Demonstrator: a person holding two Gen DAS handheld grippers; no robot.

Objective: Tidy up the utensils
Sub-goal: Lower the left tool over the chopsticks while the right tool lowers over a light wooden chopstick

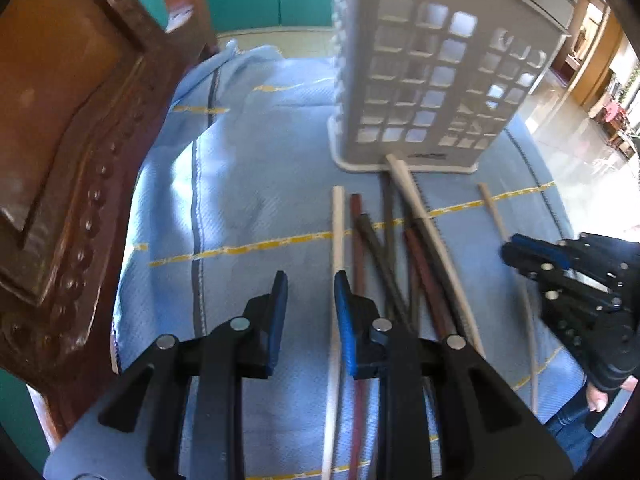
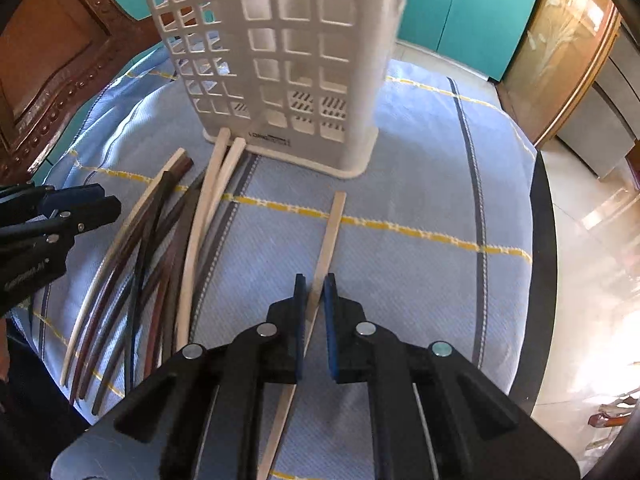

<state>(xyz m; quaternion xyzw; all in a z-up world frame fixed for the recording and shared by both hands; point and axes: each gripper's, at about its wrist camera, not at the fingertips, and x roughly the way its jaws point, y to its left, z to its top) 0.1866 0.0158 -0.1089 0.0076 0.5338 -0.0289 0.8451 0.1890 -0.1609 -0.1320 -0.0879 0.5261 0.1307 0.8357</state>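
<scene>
A white slotted utensil holder (image 1: pixel 436 80) (image 2: pixel 280 52) stands upright on the blue cloth. Several chopsticks, pale and dark brown, lie in a loose pile (image 1: pixel 392 248) (image 2: pixel 160 252) in front of it. One pale chopstick (image 2: pixel 326 240) (image 1: pixel 496 212) lies apart to the right. My right gripper (image 2: pixel 316 292) (image 1: pixel 516 252) straddles this chopstick, its jaws narrowly apart on either side of it. My left gripper (image 1: pixel 310 288) (image 2: pixel 96 200) is open and empty, just left of the pile, with a pale chopstick (image 1: pixel 338 232) beside its right finger.
A blue cloth with yellow and grey stripes (image 1: pixel 248 216) (image 2: pixel 420 184) covers the round table. A carved wooden chair back (image 1: pixel 60 140) (image 2: pixel 44 76) stands at the left. The table's dark edge (image 2: pixel 540 248) runs along the right, with tiled floor beyond.
</scene>
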